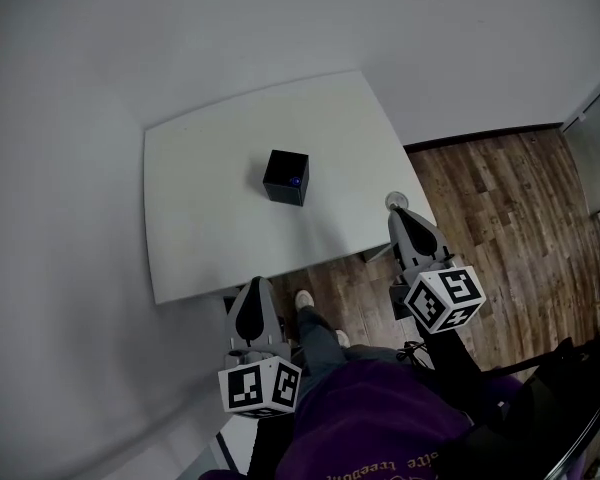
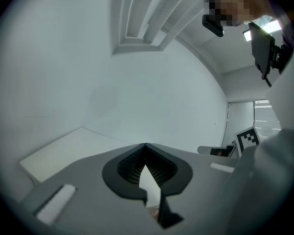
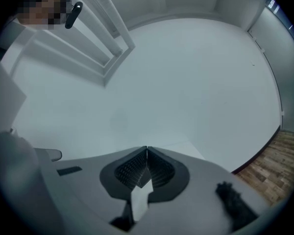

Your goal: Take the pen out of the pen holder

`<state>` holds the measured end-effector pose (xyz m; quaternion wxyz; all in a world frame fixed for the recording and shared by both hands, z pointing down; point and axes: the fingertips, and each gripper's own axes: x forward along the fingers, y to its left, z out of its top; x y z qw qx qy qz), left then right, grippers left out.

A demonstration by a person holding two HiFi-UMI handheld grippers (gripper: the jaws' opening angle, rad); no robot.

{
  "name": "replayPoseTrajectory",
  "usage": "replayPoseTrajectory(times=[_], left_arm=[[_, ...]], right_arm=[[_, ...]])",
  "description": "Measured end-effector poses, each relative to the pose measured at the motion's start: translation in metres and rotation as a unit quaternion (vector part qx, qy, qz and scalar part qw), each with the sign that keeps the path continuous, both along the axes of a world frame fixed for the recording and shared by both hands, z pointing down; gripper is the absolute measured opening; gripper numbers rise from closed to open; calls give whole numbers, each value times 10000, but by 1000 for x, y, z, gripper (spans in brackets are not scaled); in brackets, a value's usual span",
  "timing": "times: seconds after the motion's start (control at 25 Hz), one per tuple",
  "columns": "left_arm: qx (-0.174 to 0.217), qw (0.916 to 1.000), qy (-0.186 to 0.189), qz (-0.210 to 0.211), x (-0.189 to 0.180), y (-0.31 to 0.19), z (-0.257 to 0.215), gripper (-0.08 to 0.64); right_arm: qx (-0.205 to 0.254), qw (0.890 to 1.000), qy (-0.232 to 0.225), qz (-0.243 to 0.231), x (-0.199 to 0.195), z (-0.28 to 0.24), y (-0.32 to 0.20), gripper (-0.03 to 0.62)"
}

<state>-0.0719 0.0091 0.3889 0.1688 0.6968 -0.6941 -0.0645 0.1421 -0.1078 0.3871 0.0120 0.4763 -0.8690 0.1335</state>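
Note:
A black cube-shaped pen holder (image 1: 285, 176) stands near the middle of the white table (image 1: 200, 238). A small bluish pen end (image 1: 296, 180) shows at its top. Both grippers hang short of the table's near edge, well away from the holder. My left gripper (image 1: 257, 284) is at the lower left, its jaws shut with nothing between them (image 2: 145, 145). My right gripper (image 1: 395, 214) is beside the table's near right corner, also shut and empty (image 3: 146, 149). Neither gripper view shows the holder; only part of the table top (image 2: 63, 146) appears.
A plain grey wall runs behind and to the left of the table. Wooden floor (image 1: 500, 198) lies to the right. The person's leg and shoe (image 1: 305, 300) are between the two grippers, below the table's near edge.

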Motion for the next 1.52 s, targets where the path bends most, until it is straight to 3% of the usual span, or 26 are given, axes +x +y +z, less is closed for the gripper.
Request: replayPoseTrajectory(times=[0.36, 0.72, 0.92, 1.12, 1.36, 1.52], left_arm=[[41, 9974, -101, 717, -12, -90, 7, 8], [-97, 9856, -322, 1660, -2, -155, 42, 64], [-216, 9745, -572, 2160, 9, -180, 61, 116], [-533, 9549, -1049, 2725, 44, -208, 72, 147], [-669, 9478, -1506, 2730, 59, -217, 94, 149], [-1039, 9459, -1672, 2577, 61, -220, 119, 149]], right_arm=[[108, 9997, 118, 163, -31, -13, -68, 11], [86, 9996, 172, 207, -64, -11, -115, 11], [16, 9995, 155, 279, -75, -7, -132, 12], [-107, 9992, 130, 361, -64, -16, -159, 11], [-143, 9989, 183, 405, -57, -10, -156, 11], [-118, 9989, 226, 393, -49, -8, -158, 11]])
